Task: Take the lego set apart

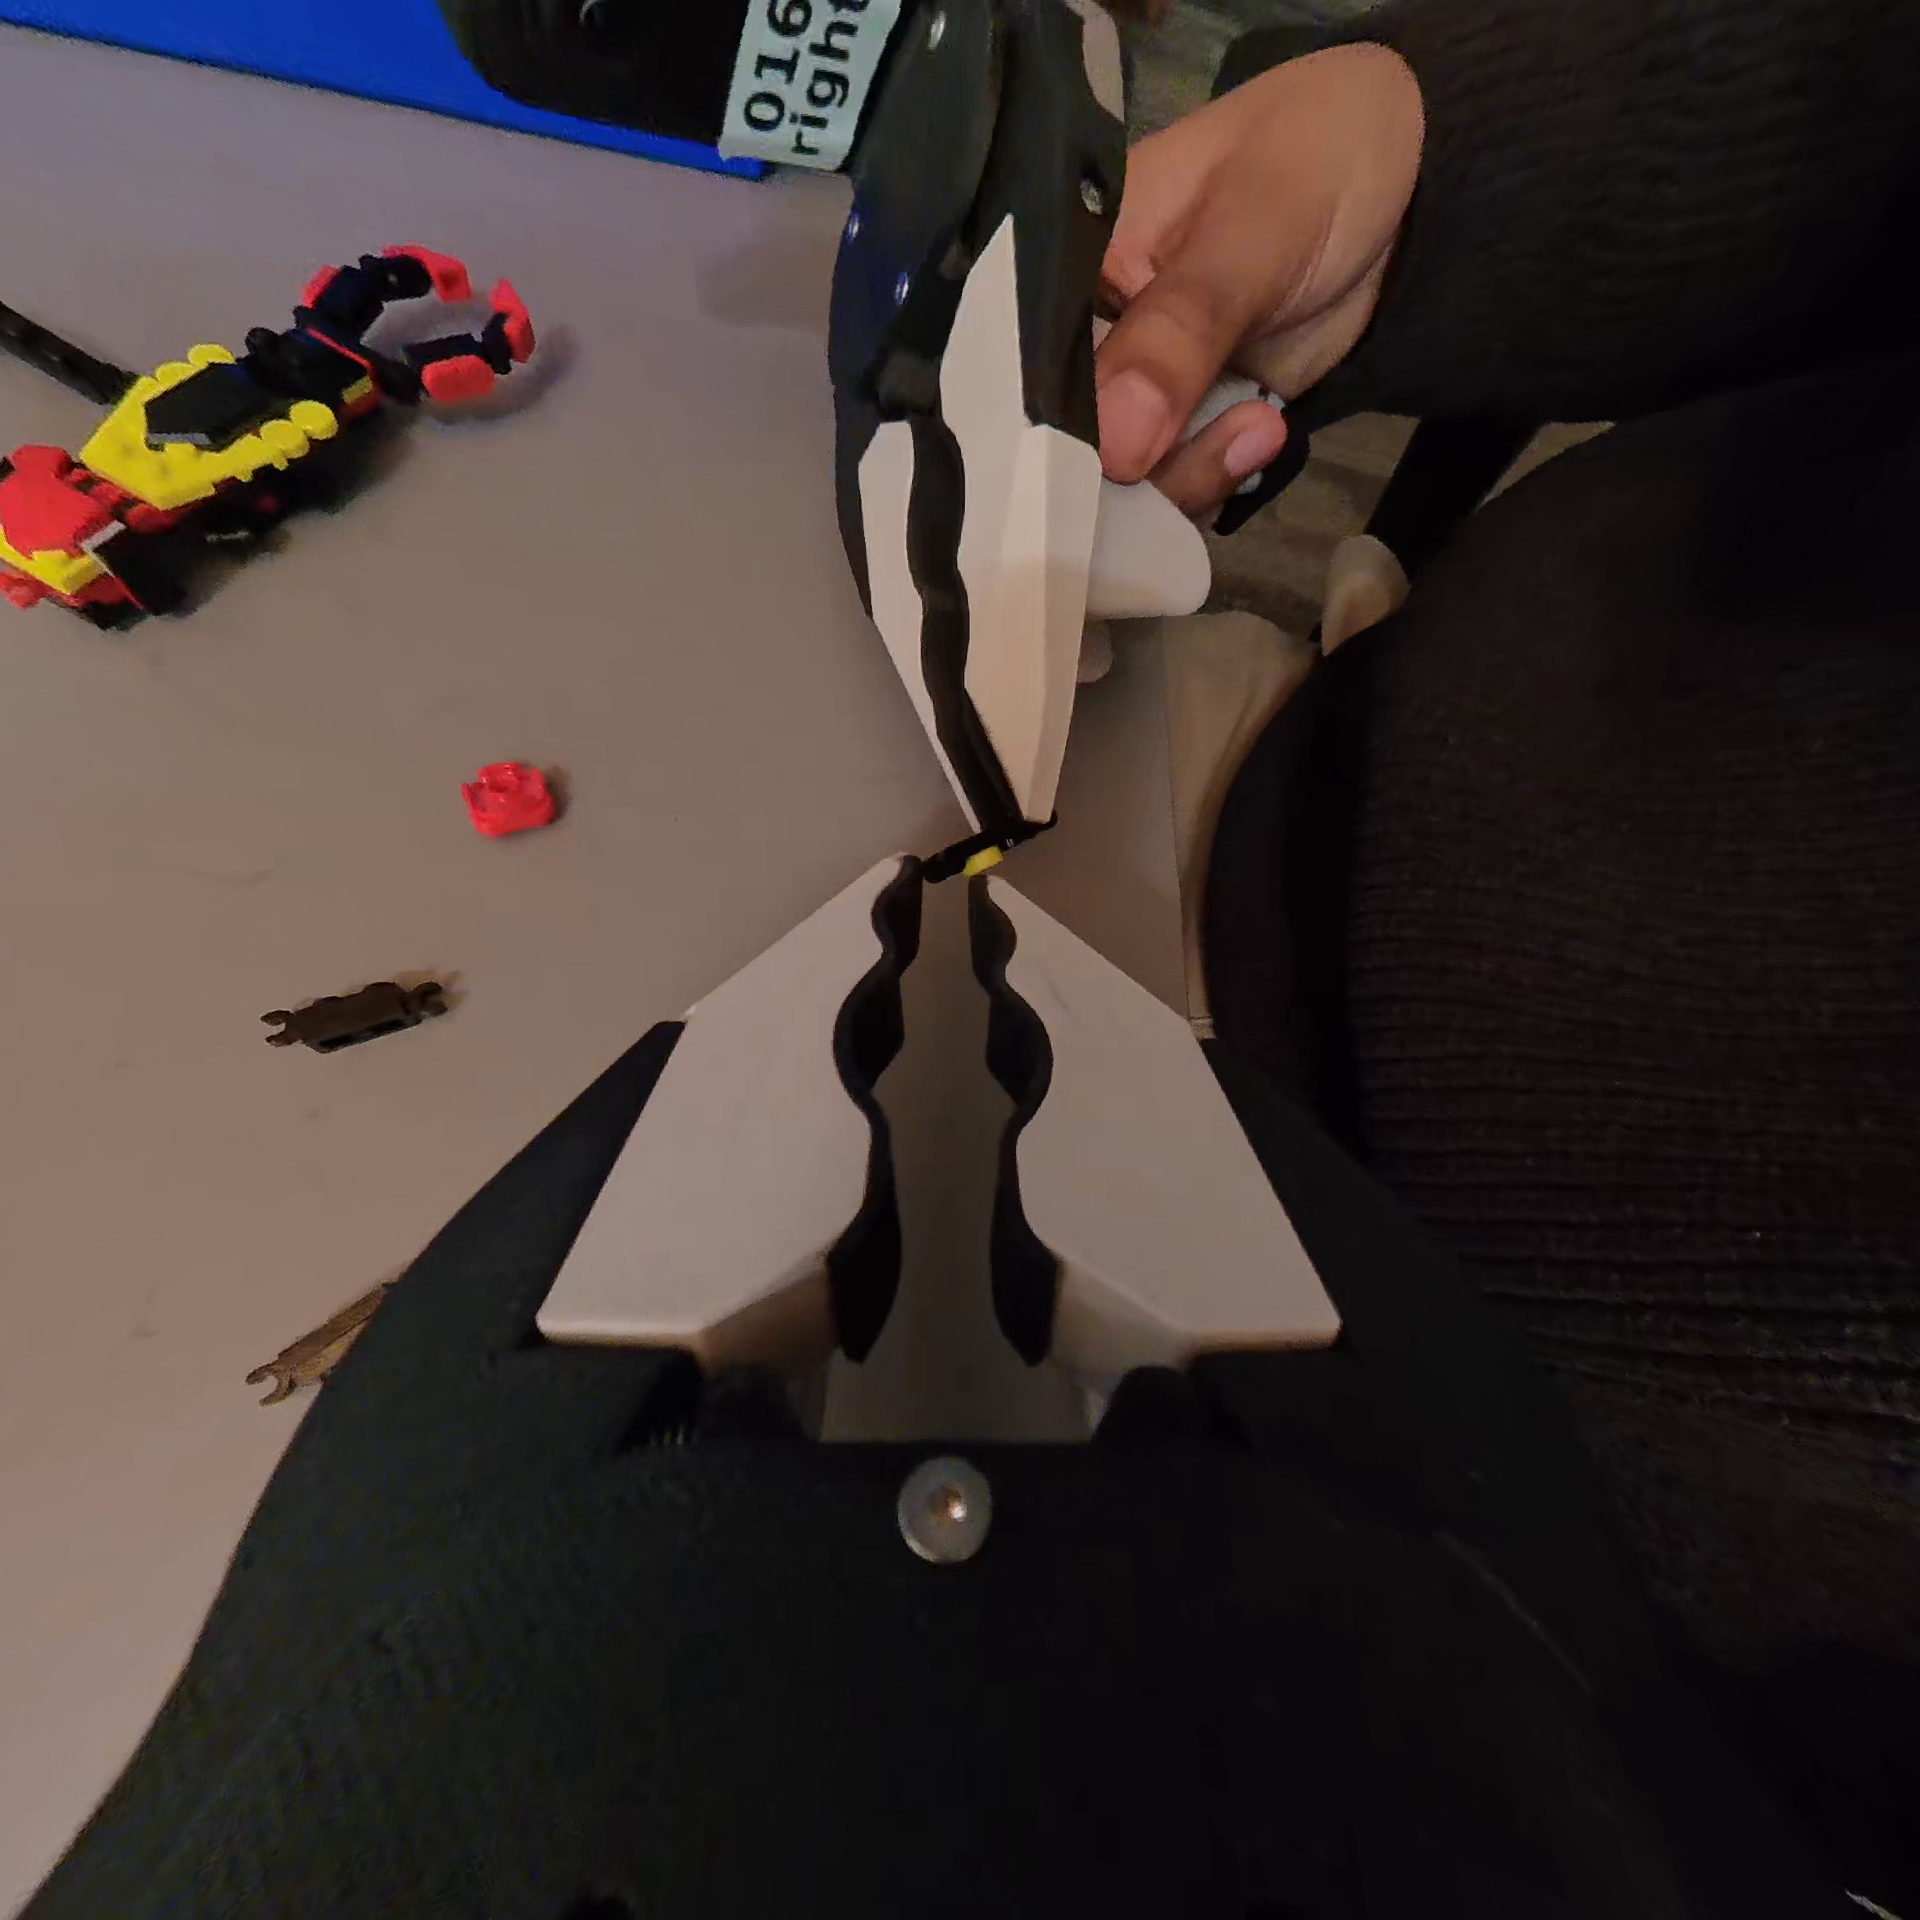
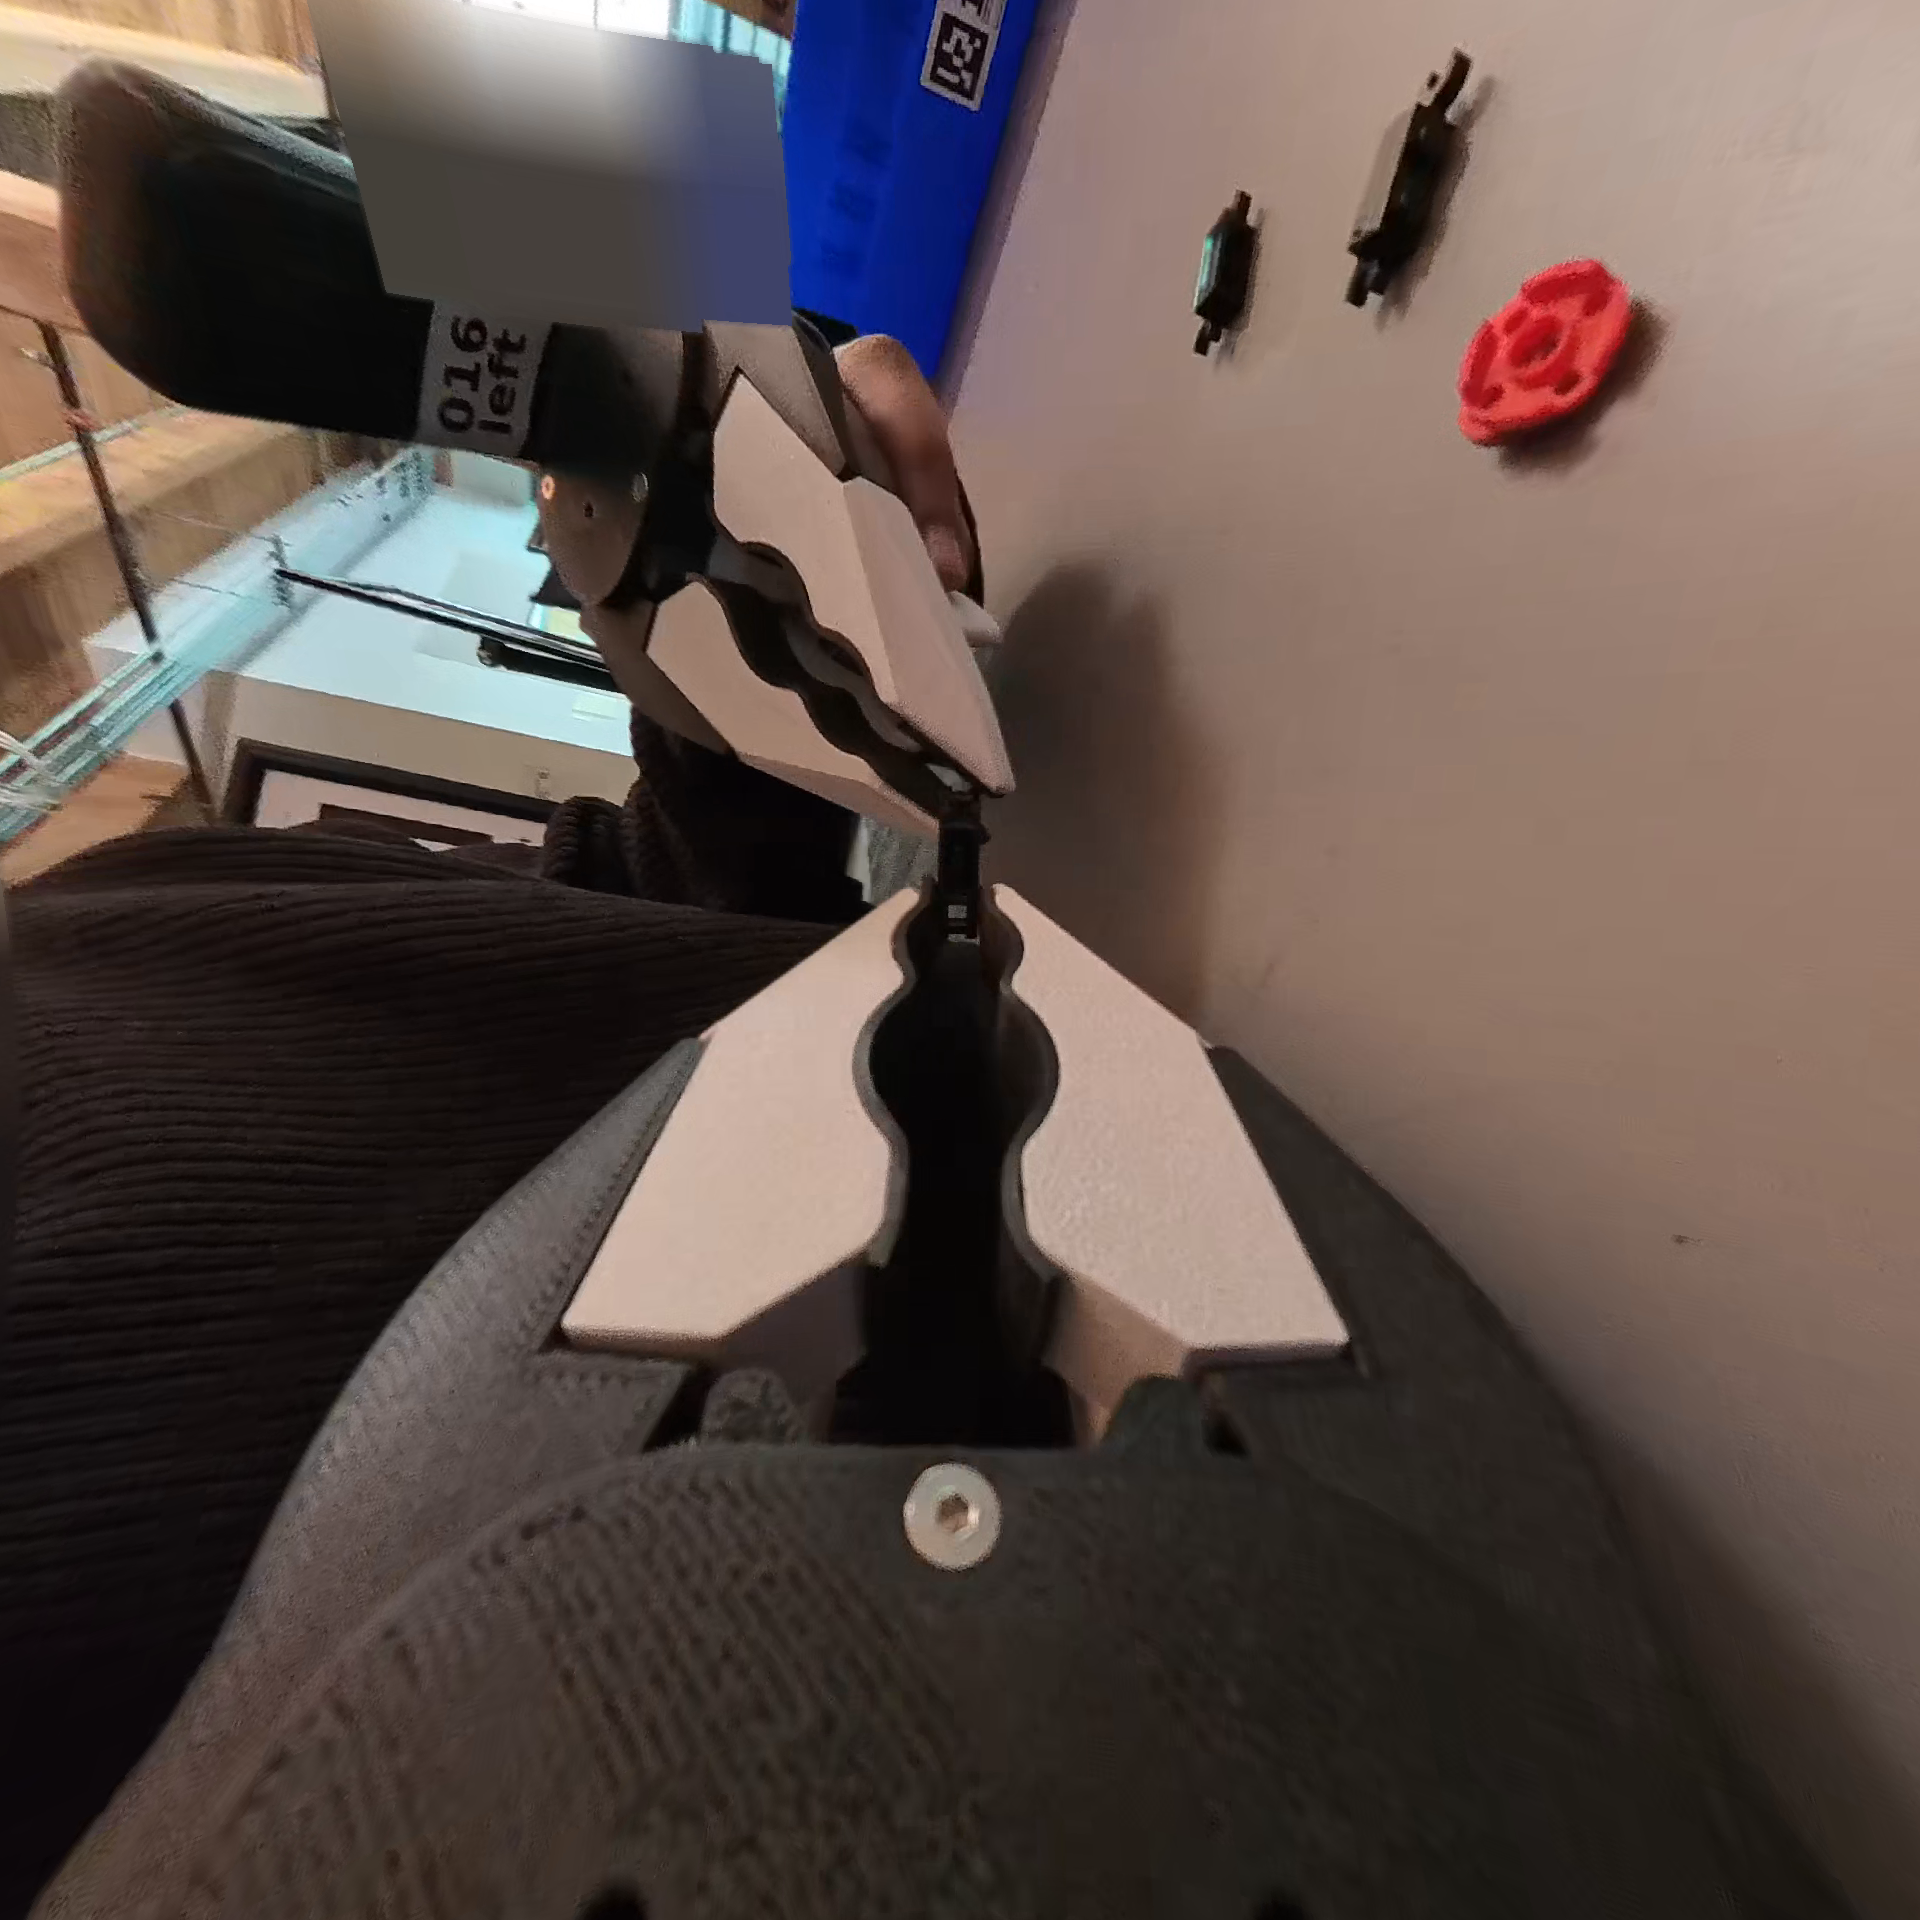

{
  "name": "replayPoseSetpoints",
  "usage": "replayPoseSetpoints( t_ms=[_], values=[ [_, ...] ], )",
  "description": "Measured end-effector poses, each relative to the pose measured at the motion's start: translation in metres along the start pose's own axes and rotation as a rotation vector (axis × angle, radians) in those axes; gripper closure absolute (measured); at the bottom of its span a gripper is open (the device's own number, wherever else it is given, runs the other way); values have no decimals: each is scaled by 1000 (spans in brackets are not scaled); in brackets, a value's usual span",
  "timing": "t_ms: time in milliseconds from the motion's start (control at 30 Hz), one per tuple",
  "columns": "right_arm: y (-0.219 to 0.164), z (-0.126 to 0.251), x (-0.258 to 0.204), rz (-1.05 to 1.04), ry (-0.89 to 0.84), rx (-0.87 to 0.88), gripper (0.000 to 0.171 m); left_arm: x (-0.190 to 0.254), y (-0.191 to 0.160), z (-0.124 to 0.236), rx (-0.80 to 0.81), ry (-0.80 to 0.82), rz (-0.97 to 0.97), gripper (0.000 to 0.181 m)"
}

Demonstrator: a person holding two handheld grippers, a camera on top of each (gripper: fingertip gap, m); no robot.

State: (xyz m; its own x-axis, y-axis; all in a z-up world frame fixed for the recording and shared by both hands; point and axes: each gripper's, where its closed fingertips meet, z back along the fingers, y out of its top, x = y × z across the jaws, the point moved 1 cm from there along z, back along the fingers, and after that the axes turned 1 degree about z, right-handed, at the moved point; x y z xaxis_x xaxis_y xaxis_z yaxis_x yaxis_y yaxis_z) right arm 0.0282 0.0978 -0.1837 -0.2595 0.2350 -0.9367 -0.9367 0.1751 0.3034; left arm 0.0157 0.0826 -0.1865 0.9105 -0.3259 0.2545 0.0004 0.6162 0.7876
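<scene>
Small black-and-yellow lego piece [image 1: 971, 857] pinched from both ends, above the table [image 1: 644, 665] edge.

The left claw [image 1: 943, 883] and right claw [image 1: 1013, 816] meet tip to tip, both narrowed onto the piece. Well off to the left lies the red-yellow lego model [image 1: 208, 436]; nearer, a loose red piece [image 1: 509, 798] and a black link [image 1: 353, 1016].

I'm seeing open table [image 1: 675, 644] left of my jaws; a red piece [image 1: 509, 798], two dark pieces [image 1: 353, 1016] and the model [image 1: 208, 436] are dotting it, the person's dark-clothed body [image 1: 1610, 1039] crowding the right.
</scene>
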Motion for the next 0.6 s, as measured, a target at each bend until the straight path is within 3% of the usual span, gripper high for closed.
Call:
replayPoseSetpoints(
  t_ms=[400, 600],
  values=[
    [9, 7, 11, 36, -89, 43, 166, 2, -21, -5, -120, -87, 111, 178],
    [14, 10, 11, 290, -247, 8, 160, -2, -32, -8, -174, -91, 189, 178]
  ],
)
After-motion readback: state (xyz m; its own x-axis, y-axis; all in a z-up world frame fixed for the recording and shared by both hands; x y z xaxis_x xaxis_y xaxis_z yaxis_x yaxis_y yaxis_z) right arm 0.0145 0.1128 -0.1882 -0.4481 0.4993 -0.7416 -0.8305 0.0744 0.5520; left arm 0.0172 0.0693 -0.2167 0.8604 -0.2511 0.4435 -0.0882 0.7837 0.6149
